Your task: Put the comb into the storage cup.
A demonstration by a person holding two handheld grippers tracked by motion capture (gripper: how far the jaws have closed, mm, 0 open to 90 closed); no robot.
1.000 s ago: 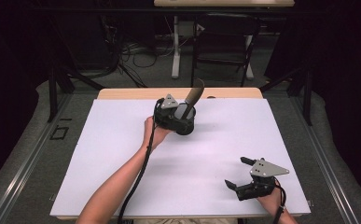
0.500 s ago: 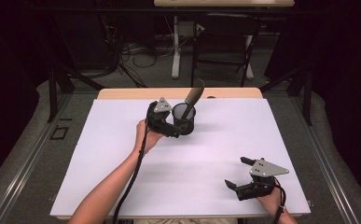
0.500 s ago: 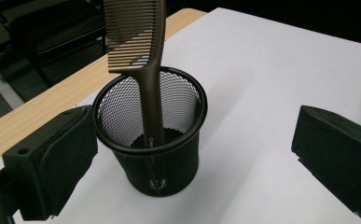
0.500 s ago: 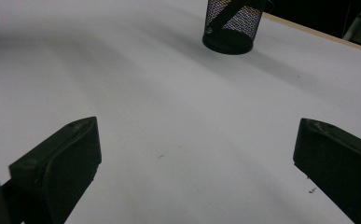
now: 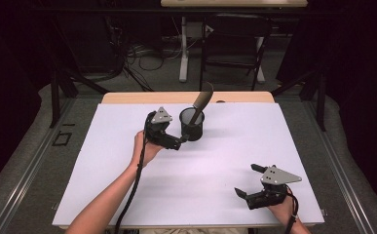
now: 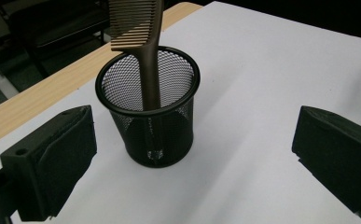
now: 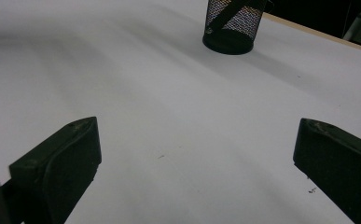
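A black mesh cup (image 5: 192, 127) stands upright on the white table top (image 5: 225, 156) near its far edge, with a brown comb (image 5: 203, 100) leaning out of it to the right. My left gripper (image 5: 178, 134) is just left of the cup, pointing at it. Its jaws have just been opening and now stand wide; in the left gripper view the cup (image 6: 152, 135) and comb (image 6: 141, 28) sit just ahead between the pads (image 6: 61, 158), untouched. My right gripper (image 5: 246, 179) rests open near the front right of the table, holding nothing, with the cup (image 7: 229, 28) far off.
A strip of wooden table edge (image 5: 127, 97) runs behind the white top. Beyond it are a dark floor, cables and chair legs (image 5: 183, 53). Black frame rails (image 5: 54, 97) flank the table.
The left gripper has let go of the cup and drawn back to the left, away from it. The cup and comb stay where they were. The right gripper has not moved.
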